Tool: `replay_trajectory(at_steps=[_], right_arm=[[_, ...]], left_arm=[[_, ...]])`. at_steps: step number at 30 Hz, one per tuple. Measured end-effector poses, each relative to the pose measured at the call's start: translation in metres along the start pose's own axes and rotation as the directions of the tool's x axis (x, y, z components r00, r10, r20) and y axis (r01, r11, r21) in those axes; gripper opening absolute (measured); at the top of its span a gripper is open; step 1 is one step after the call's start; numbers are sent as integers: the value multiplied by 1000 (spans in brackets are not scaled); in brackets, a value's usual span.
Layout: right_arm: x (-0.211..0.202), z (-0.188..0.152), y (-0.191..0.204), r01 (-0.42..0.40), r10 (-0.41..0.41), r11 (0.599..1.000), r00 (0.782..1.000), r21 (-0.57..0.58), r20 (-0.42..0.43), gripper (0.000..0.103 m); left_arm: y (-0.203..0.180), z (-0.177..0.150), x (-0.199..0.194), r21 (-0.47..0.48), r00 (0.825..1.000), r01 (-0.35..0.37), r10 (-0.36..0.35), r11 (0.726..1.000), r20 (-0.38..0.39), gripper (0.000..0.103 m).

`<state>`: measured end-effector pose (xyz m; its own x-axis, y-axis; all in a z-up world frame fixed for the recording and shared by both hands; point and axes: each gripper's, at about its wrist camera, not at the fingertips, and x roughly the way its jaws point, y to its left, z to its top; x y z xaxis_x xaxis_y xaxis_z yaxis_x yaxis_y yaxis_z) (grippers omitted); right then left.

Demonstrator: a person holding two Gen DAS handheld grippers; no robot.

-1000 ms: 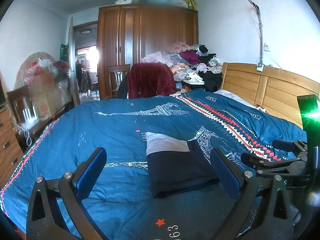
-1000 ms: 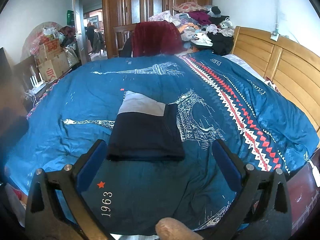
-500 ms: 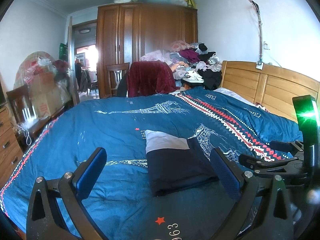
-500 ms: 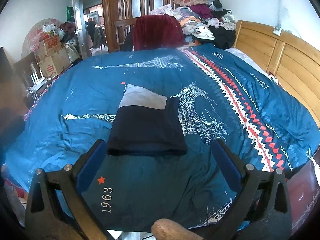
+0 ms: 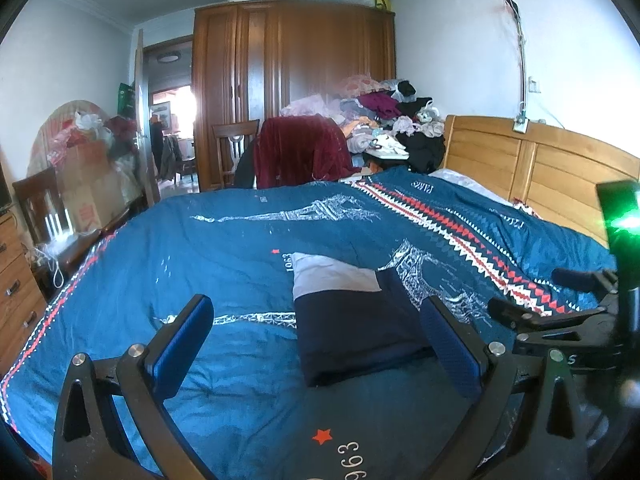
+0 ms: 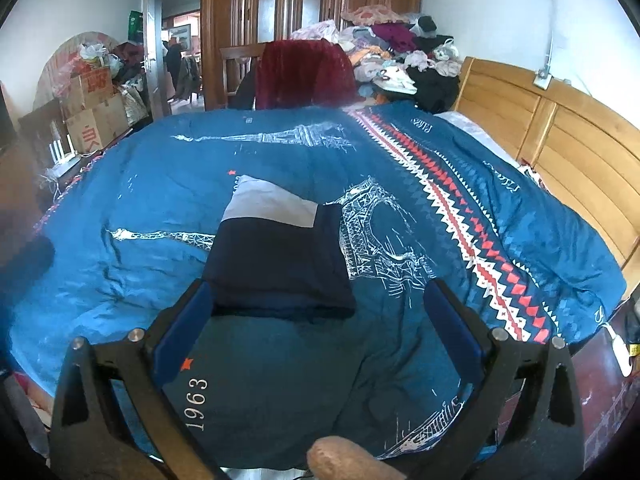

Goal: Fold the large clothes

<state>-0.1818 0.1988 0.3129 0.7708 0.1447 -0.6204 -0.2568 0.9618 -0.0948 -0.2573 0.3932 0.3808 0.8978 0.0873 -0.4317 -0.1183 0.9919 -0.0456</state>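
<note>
A folded garment (image 5: 352,320), dark navy with a pale grey band at its far end, lies flat on the blue Eiffel-tower bedspread (image 5: 240,248). My left gripper (image 5: 320,340) hangs open just short of the garment's near edge, nothing between its blue pads. In the right wrist view the same folded garment (image 6: 280,256) lies ahead of my right gripper (image 6: 320,320), which is open and empty, its left pad close to the garment's near left corner. The right gripper's body (image 5: 568,320) shows at the right edge of the left wrist view.
A wooden headboard (image 5: 520,160) bounds the bed on the right. Behind the bed stand a wardrobe (image 5: 288,80), a chair draped in dark red cloth (image 5: 300,152) and a heap of clothes (image 5: 384,120). Boxes (image 6: 92,116) and drawers (image 5: 16,280) line the left side.
Both grippers have stayed open and shifted only slightly; the right wrist view has tipped down and drawn a little closer to the garment. The folded garment has not moved.
</note>
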Motion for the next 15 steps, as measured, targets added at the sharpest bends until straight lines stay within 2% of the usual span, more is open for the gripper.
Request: replay_trajectory(at_steps=[15], right_arm=[[10, -10, 0, -22, 22, 1000, 999, -5, -30, 103]], left_arm=[[2, -9, 9, 6, 999, 2, -2, 1000, -32, 103]])
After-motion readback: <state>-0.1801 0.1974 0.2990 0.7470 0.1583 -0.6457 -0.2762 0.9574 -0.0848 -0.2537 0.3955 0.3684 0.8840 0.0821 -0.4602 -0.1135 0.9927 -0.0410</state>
